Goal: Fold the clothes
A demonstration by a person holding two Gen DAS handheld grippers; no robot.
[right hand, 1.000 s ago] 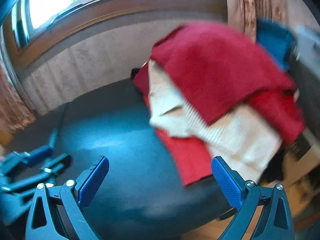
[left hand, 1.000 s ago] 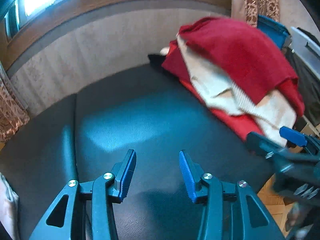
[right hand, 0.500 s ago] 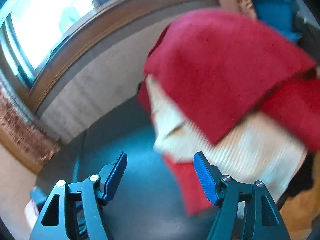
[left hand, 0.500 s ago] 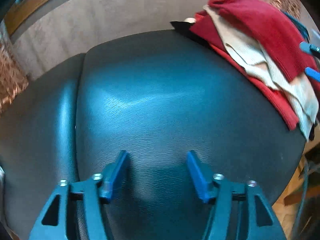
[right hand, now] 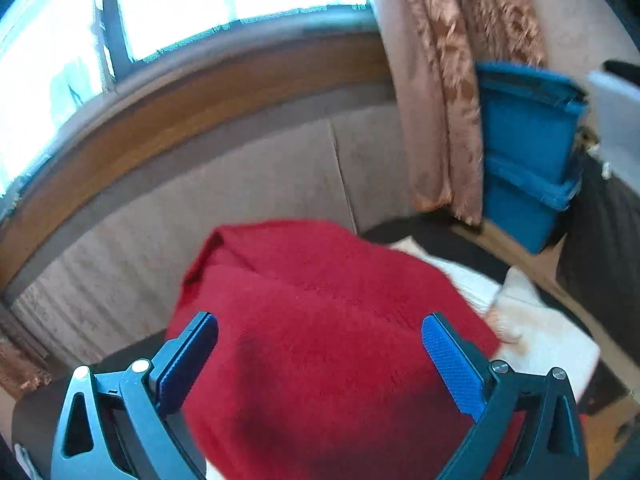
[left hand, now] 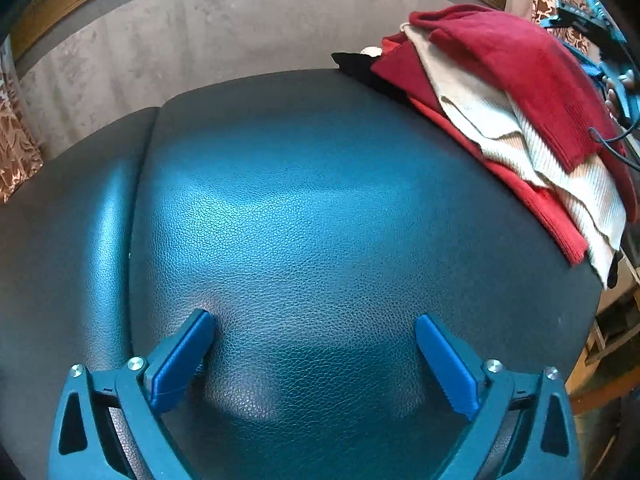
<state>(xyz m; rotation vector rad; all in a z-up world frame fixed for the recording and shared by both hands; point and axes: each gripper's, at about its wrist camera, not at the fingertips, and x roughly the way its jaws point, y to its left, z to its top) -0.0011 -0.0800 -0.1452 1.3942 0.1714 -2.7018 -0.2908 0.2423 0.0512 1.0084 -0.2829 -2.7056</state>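
Note:
A pile of clothes lies at the right end of a dark leather bench (left hand: 312, 208). A dark red sweater (left hand: 520, 76) is on top, a cream ribbed garment (left hand: 496, 132) under it, a brighter red one (left hand: 532, 200) below. My left gripper (left hand: 314, 340) is open and empty, low over the bare bench. My right gripper (right hand: 320, 344) is open, just above the dark red sweater (right hand: 320, 320), its fingers to either side of the top fold. The cream garment (right hand: 540, 320) shows to its right.
A beige wall (left hand: 200, 40) and wooden window sill (right hand: 200, 120) run behind the bench. A patterned curtain (right hand: 452, 80) and stacked blue bins (right hand: 528, 152) stand at the right. The bench edge drops to a wooden floor (left hand: 612, 368) on the right.
My right gripper has moved in over the red sweater and opened wider. My left gripper has dropped lower to the bench and spread its fingers.

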